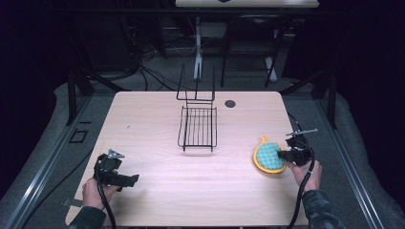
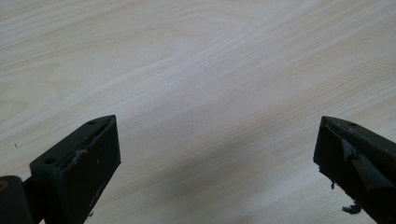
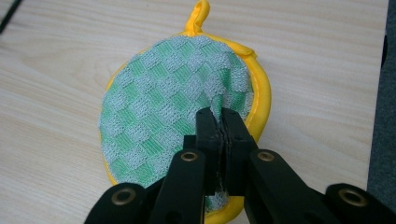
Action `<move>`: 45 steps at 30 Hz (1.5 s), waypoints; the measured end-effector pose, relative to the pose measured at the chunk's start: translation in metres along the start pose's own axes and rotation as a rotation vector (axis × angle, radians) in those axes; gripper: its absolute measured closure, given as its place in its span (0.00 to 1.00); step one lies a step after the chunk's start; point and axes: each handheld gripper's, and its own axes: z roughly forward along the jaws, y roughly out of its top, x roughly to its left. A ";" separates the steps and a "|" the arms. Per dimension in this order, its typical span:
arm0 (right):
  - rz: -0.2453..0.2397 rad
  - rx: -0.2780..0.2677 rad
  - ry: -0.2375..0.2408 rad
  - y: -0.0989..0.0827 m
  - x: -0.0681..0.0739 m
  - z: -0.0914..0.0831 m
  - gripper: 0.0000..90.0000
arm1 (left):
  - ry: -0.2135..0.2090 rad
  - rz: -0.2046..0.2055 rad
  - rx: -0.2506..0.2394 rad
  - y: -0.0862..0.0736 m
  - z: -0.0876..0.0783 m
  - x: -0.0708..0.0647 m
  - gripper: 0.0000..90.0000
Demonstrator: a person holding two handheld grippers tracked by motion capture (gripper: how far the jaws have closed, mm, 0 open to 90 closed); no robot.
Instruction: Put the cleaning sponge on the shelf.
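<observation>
A round pot holder [image 1: 269, 156] with a green-and-white checked face and a yellow rim and loop lies at the table's right side. My right gripper [image 1: 282, 155] is shut on its near edge; in the right gripper view the jaws pinch a fold of the pot holder [image 3: 173, 102] cloth at the gripper [image 3: 220, 122] tips. My left gripper [image 1: 130, 180] is near the table's front left, held in a hand, and stands open. In the left gripper view its gripper [image 2: 217, 154] has only bare wood between the jaws.
A black wire rack [image 1: 197, 127] stands at the table's middle, its tall back toward the far edge. A dark round grommet [image 1: 230, 103] sits near the far edge. The light wooden table [image 1: 157, 186] has open room in front of the rack.
</observation>
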 end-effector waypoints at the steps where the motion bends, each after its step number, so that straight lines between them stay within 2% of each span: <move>1: 0.001 -0.005 0.004 0.000 0.001 -0.002 0.98 | -0.001 -0.008 -0.005 0.000 0.000 -0.001 0.01; 19: -0.031 -0.093 0.006 0.006 0.007 -0.027 0.98 | -0.005 -0.008 -0.017 0.000 -0.001 0.001 0.00; 23: -0.045 -0.145 -0.008 0.008 0.011 -0.035 0.98 | -0.002 -0.013 -0.016 -0.001 0.000 0.001 0.00; 25: -0.053 -0.165 0.000 0.010 0.014 -0.038 0.98 | 0.000 -0.015 -0.009 -0.001 0.000 0.002 0.00; 29: -0.064 -0.174 0.003 0.011 0.017 -0.041 0.98 | 0.000 -0.011 -0.005 0.000 0.000 0.002 0.00; 33: -0.069 -0.216 0.014 0.014 0.021 -0.045 0.98 | 0.002 -0.014 0.006 0.000 0.002 0.001 0.01; 40: -0.082 -0.228 0.027 0.019 0.025 -0.046 0.98 | 0.002 -0.009 0.016 -0.001 0.001 0.001 0.01; 45: -0.085 -0.242 0.043 0.023 0.034 -0.046 0.98 | -0.002 -0.007 0.017 -0.001 0.002 0.000 0.01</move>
